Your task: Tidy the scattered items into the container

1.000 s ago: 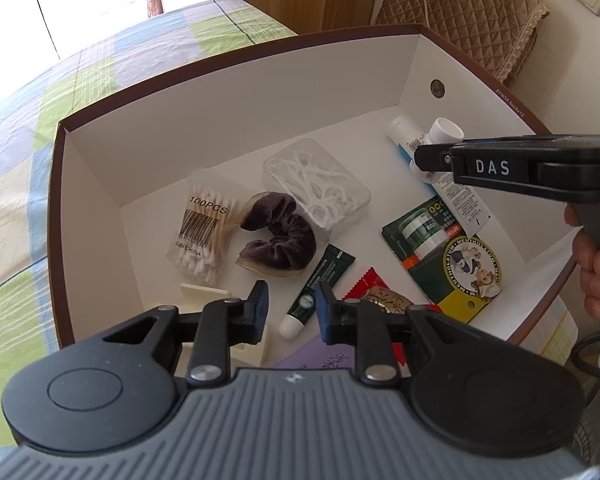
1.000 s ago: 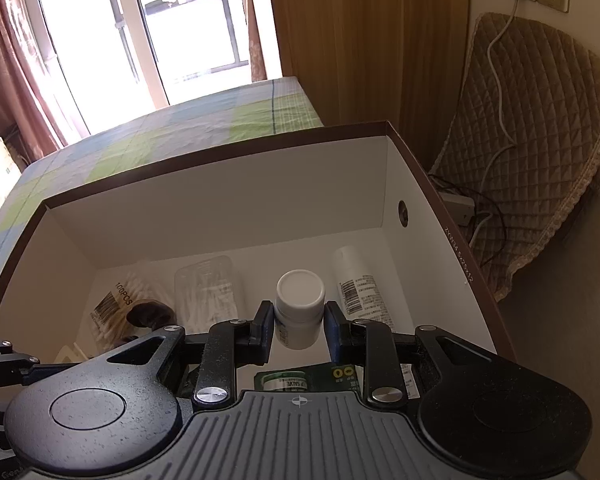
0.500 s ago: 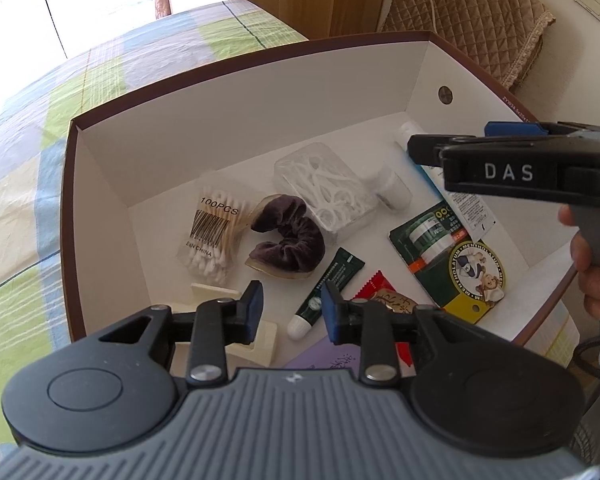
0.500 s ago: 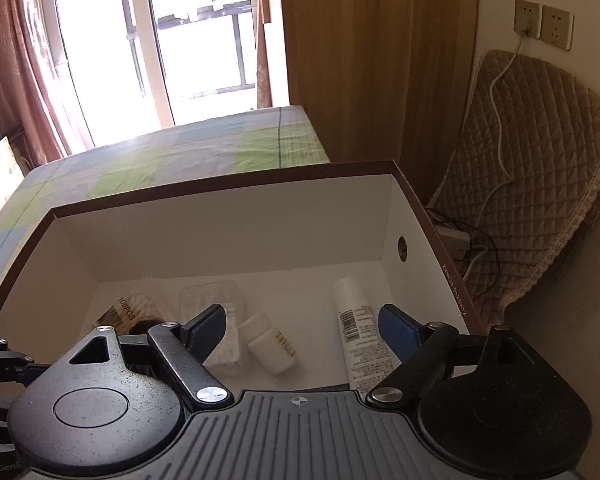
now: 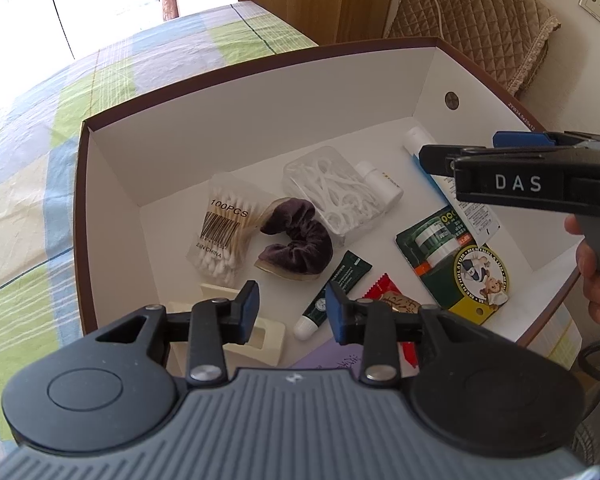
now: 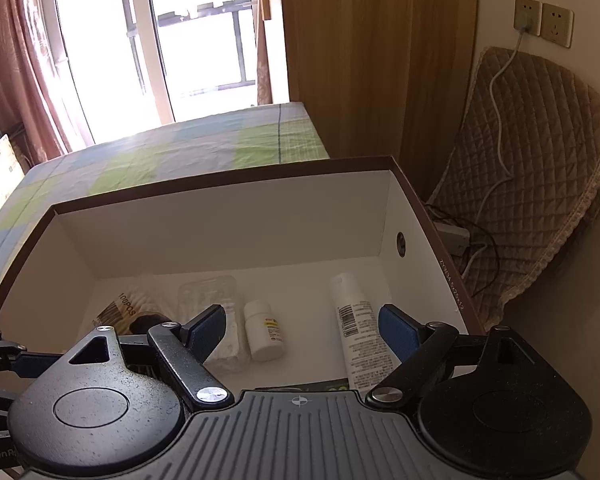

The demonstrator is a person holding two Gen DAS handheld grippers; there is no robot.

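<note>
A brown-rimmed box with white walls (image 5: pixel 260 120) (image 6: pixel 220 232) holds several toiletries. Among them are a cotton swab bag (image 5: pixel 224 232), a purple scrunchie (image 5: pixel 296 240), a clear floss pick case (image 5: pixel 332 192) and a green tube (image 5: pixel 332 292). A small white bottle (image 5: pixel 380 182) (image 6: pixel 264 336) lies on its side beside the floss case. A long white tube (image 6: pixel 360 340) rests by the right wall. My right gripper (image 6: pixel 304 326) (image 5: pixel 458 147) hovers wide open above the bottle and tube, holding nothing. My left gripper (image 5: pixel 292 310) hangs open and bare over the box's near edge.
A green card packet (image 5: pixel 456 256), a red sachet (image 5: pixel 392 296) and a cream holder (image 5: pixel 260 336) lie near the box's front. The box sits on a checked bed sheet (image 5: pixel 100 100). A quilted pad (image 6: pixel 540 140) with a cable leans on the wall to the right. A hand (image 5: pixel 596 276) grips the right tool.
My right gripper opened wide and let go of the small white bottle, which dropped and now lies on its side by the floss case. Both grippers have drawn back and upward a little.
</note>
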